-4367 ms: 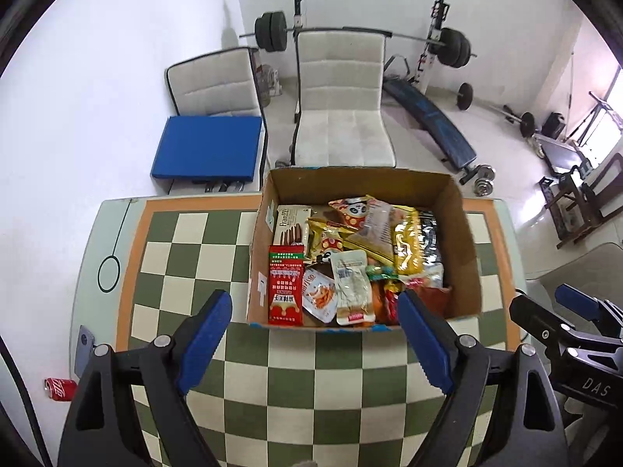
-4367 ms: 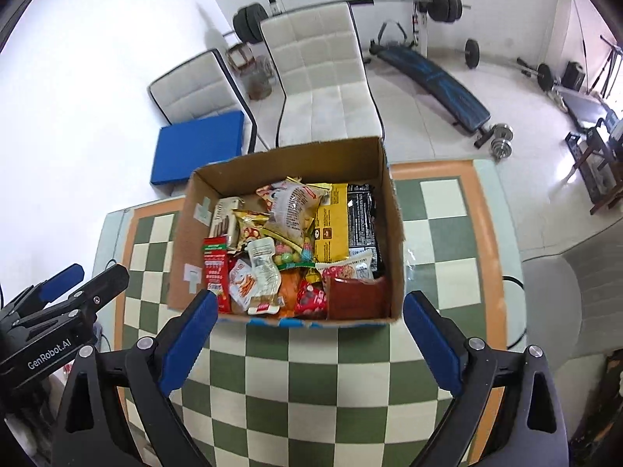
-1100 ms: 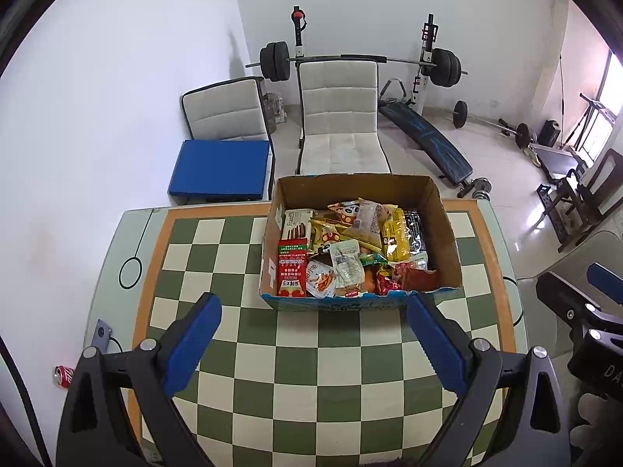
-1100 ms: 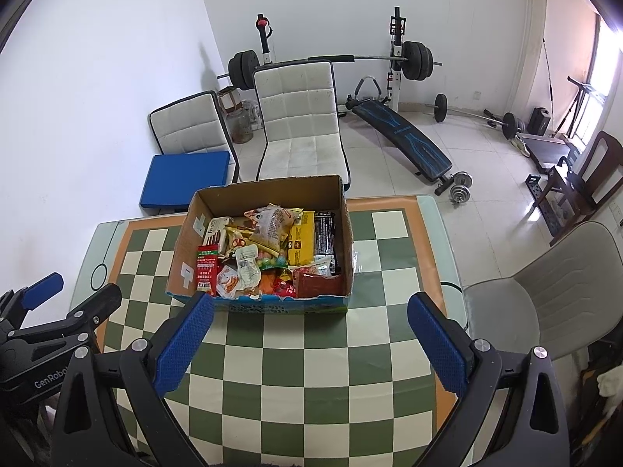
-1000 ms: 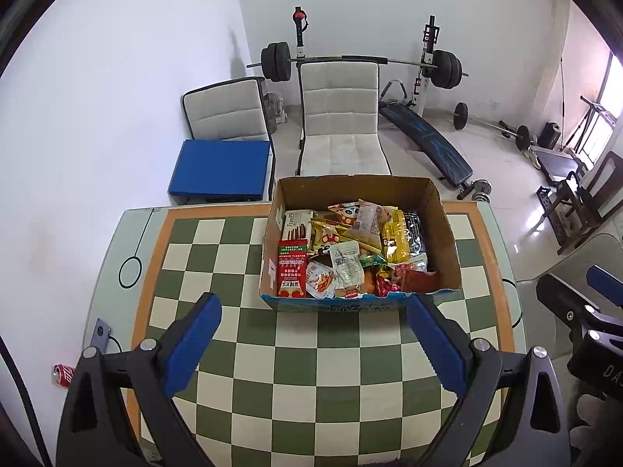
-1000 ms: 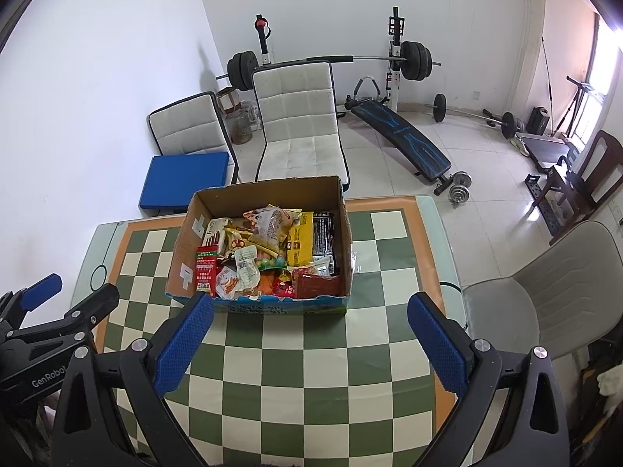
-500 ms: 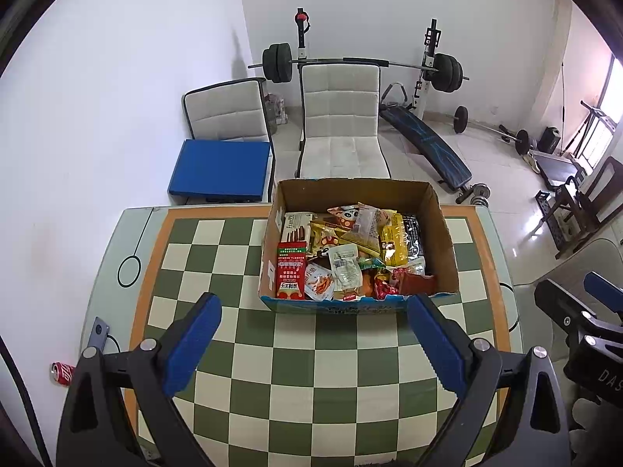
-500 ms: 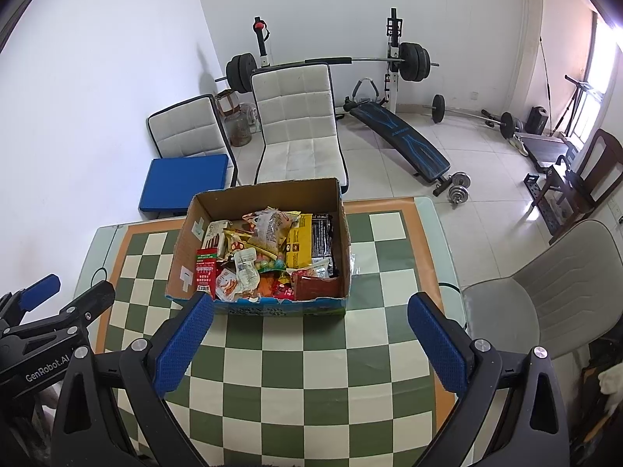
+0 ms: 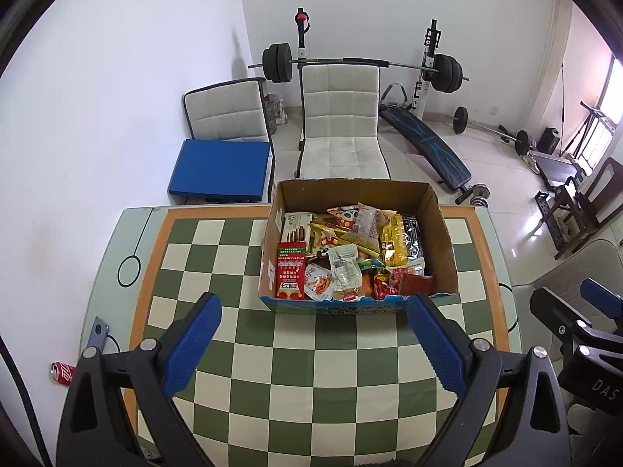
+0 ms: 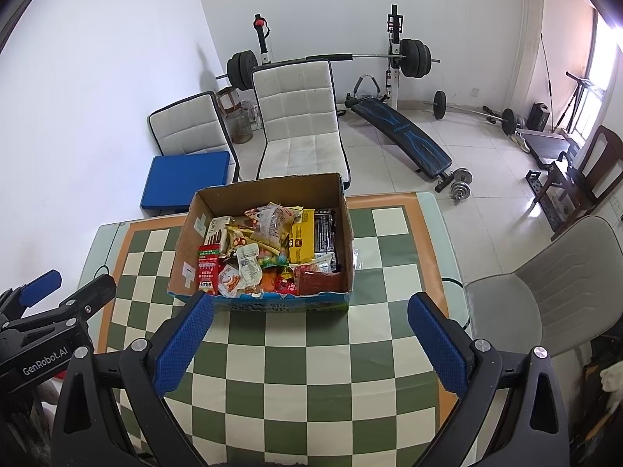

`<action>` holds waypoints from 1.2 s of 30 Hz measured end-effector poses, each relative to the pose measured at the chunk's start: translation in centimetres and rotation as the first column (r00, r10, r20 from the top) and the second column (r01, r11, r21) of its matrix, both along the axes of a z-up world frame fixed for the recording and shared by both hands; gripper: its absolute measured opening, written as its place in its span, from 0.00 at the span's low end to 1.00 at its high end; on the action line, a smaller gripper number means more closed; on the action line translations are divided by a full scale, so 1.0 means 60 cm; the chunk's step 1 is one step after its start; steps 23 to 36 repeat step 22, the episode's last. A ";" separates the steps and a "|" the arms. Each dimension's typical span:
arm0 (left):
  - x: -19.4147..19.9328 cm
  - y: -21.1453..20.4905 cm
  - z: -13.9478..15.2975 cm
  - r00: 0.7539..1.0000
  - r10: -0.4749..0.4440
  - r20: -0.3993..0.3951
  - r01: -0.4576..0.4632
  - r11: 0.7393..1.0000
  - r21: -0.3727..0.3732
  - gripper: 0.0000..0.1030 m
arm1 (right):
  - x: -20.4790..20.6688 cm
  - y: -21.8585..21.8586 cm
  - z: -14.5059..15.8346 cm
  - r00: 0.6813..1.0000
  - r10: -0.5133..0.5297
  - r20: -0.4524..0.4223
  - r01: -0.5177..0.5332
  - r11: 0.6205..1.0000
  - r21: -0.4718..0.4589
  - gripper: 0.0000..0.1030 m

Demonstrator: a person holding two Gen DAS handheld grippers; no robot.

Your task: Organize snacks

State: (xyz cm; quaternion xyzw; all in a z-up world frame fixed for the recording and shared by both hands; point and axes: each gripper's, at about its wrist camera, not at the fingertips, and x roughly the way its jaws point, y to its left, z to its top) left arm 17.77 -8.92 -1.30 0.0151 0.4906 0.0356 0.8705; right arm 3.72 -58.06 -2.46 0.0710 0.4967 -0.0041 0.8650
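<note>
left tongs [image 9: 313, 336]: wide apart, empty | right tongs [image 10: 309, 334]: wide apart, empty

We see white walls [image 9: 117, 78] and pale tiled floor [image 10: 486, 155]. Ahead of the fingers [image 9: 190, 344]: two white padded chairs [image 9: 340, 124], blue cushion [image 9: 220, 171], barbell rack [image 10: 331, 58], sit-up bench [image 10: 401, 132]. Checkered desk [image 9: 311, 369] below; daylight enters from the right.

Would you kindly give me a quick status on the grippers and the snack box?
Left gripper open, empty. Right gripper open, empty. Snack box full, on checkered table. Nothing in the way.
</note>
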 end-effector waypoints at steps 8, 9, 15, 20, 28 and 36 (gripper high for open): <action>0.000 0.002 0.001 1.000 0.002 0.000 -0.002 1.000 -0.003 0.95 | -0.001 0.002 0.001 1.000 -0.005 0.003 0.005 1.000 0.002 0.99; 0.000 0.002 0.000 1.000 0.002 -0.001 -0.002 1.000 -0.004 0.95 | 0.000 0.002 0.001 1.000 -0.004 0.002 0.004 1.000 0.000 0.99; 0.000 0.003 0.000 1.000 0.003 -0.002 -0.003 1.000 -0.002 0.95 | 0.001 0.005 0.000 1.000 -0.015 -0.006 0.015 1.000 0.011 0.99; 0.000 0.002 0.000 1.000 0.003 0.002 -0.003 1.000 -0.003 0.95 | -0.005 0.002 0.004 1.000 -0.024 -0.005 0.024 1.000 0.008 0.99; -0.001 0.002 0.000 1.000 0.004 0.000 -0.004 1.000 -0.004 0.95 | -0.006 0.001 0.004 1.000 -0.027 -0.004 0.027 1.000 0.007 0.99; -0.001 0.002 0.000 1.000 0.004 0.000 -0.004 1.000 -0.004 0.95 | -0.006 0.001 0.004 1.000 -0.027 -0.004 0.027 1.000 0.007 0.99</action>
